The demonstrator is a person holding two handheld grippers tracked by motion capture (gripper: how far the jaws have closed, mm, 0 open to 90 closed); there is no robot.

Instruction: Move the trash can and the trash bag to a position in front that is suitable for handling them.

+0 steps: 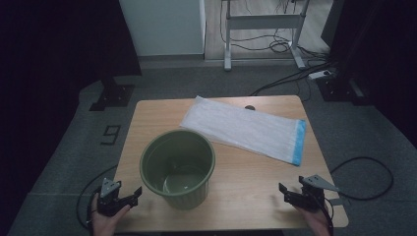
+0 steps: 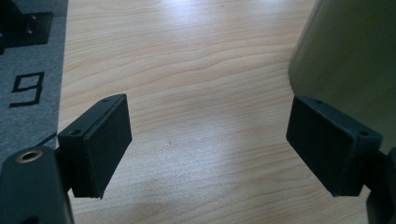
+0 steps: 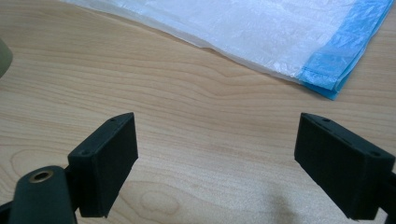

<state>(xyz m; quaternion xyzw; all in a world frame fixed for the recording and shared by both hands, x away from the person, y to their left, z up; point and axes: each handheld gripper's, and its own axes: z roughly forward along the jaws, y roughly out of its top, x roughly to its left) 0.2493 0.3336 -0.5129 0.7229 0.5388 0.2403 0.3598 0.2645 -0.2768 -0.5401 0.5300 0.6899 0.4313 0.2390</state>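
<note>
A green bin point(image 1: 178, 168) stands upright on the wooden table point(image 1: 246, 182), open mouth up, and everything else sits around it. Behind the bin and off to its right lies a flat white plastic bag point(image 1: 245, 129) with a blue band along its far-right end; the bag's near-left corner comes close to the bin's rim, though whether the two touch is hard to tell from above. The left gripper point(image 1: 129, 197) hovers just left of the bin's base at the table's near edge, jaws spread wide with nothing between them — in the left gripper view point(image 2: 208, 140) only bare wood lies in the gap, and the bin's wall point(image 2: 355, 60) is cut off at the right border, blurred and close to the right-hand jaw. The right gripper point(image 1: 289, 192) sits well to the bin's right, near the front edge, equally wide open and empty; its own view point(image 3: 215, 154) shows the bag's blue end point(image 3: 345, 56) beyond the jaws and a sliver of the bin point(image 3: 3, 58) at the left border. Both hands are cropped by the bottom of the high view, and the room beyond the table is dark.
</note>
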